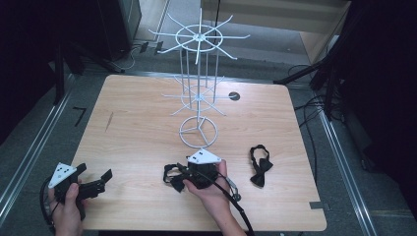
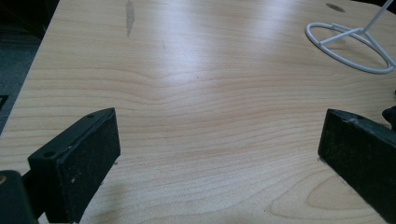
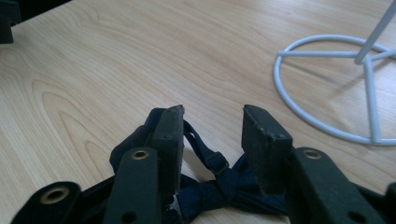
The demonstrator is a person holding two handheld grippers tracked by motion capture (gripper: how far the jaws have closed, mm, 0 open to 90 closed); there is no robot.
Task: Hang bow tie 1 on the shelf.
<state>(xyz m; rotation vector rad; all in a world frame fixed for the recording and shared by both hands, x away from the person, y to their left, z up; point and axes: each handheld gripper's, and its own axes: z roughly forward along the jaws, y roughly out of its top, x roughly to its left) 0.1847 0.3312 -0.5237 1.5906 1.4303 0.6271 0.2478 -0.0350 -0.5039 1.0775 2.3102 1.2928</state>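
Observation:
A dark navy bow tie [image 3: 212,189] lies on the wooden table [image 1: 142,128] near its front edge, with its strap [image 3: 208,154] looped out in front. My right gripper [image 3: 212,116] is low over this bow tie [image 1: 169,173]. Its jaws straddle the strap and stand apart, and the pads do not press on it. In the high view the right gripper [image 1: 180,178] points left, just in front of the white wire stand [image 1: 198,88]. A second black bow tie [image 1: 259,166] lies to the right. My left gripper [image 1: 94,172] is open over bare wood at the front left.
The stand's ring base [image 1: 198,132] sits mid-table, close behind my right hand; the ring base [image 3: 370,98] is also at the right of the right gripper view, and the ring base [image 2: 341,36] at the top right of the left gripper view. Its wire arms spread out above.

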